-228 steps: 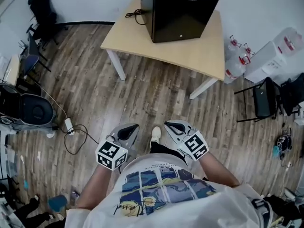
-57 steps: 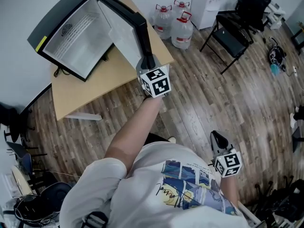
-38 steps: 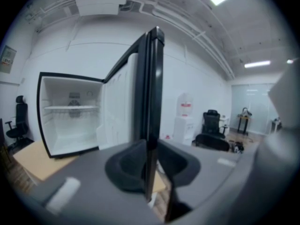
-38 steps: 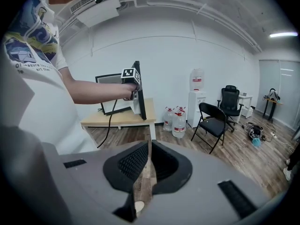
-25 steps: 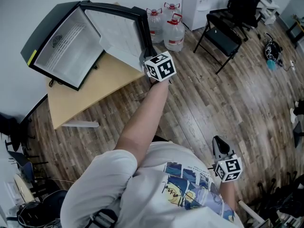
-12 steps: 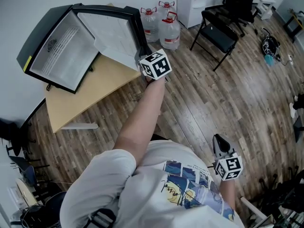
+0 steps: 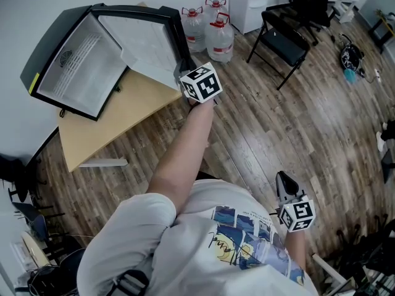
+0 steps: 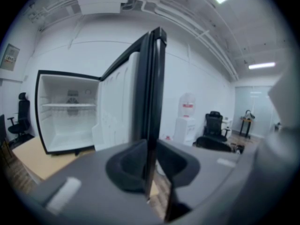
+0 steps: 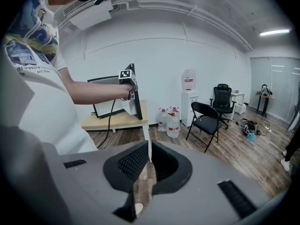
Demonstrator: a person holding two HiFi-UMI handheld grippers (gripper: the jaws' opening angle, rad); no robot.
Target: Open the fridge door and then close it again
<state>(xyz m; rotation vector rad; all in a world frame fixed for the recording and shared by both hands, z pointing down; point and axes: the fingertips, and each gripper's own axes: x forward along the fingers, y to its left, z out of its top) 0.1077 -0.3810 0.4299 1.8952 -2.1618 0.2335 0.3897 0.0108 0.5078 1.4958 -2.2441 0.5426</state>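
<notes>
Your left hand-held gripper (image 8: 151, 165) pinches the fridge door (image 8: 152, 78) by its upright edge, the open fridge (image 8: 70, 111) lying to its left.

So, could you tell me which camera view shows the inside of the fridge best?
The left gripper view: it faces the fridge interior almost head-on, with the shelf clear. The head view sees it slantwise from above; the right gripper view shows it small, partly behind the person's arm.

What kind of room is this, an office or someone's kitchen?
Probably an office or lab workroom, not a home kitchen: a water dispenser with spare water jugs, a folding chair, and a mini fridge set on a plain table.
</notes>
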